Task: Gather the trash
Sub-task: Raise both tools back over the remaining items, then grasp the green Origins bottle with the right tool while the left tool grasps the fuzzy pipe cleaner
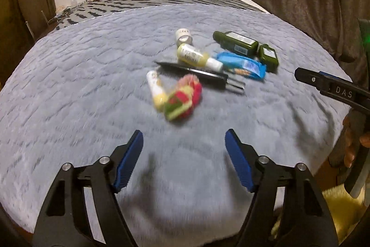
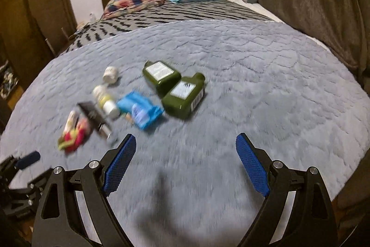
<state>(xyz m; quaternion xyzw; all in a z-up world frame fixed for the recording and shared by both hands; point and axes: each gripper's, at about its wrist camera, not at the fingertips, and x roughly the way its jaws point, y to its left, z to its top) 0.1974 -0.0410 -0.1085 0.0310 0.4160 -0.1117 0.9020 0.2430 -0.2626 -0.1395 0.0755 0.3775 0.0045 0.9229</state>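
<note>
— Both our grippers, left (image 1: pixel 183 142) and right (image 2: pixel 186 147), hang spread apart and empty above the bed (image 1: pixel 69 85). The trash lies clustered mid-blanket: two green bottles (image 2: pixel 175 87), a blue wrapper (image 2: pixel 141 111), a yellow tube (image 1: pixel 196 56).

— And the risk?

— We judge the pile too tight. Closing on the wrapper could nudge the tube or the black case (image 1: pixel 198 74), and the plush blanket may snag a fingertip.

Black two-finger grippers, left gripper (image 1: pixel 183 139) and right gripper (image 2: pixel 185 144), with blue textured pads (image 2: pixel 119 164). Silver round screws (image 1: pixel 104 159) at pivots. White "DAS" lettering (image 1: pixel 343 92).
</note>
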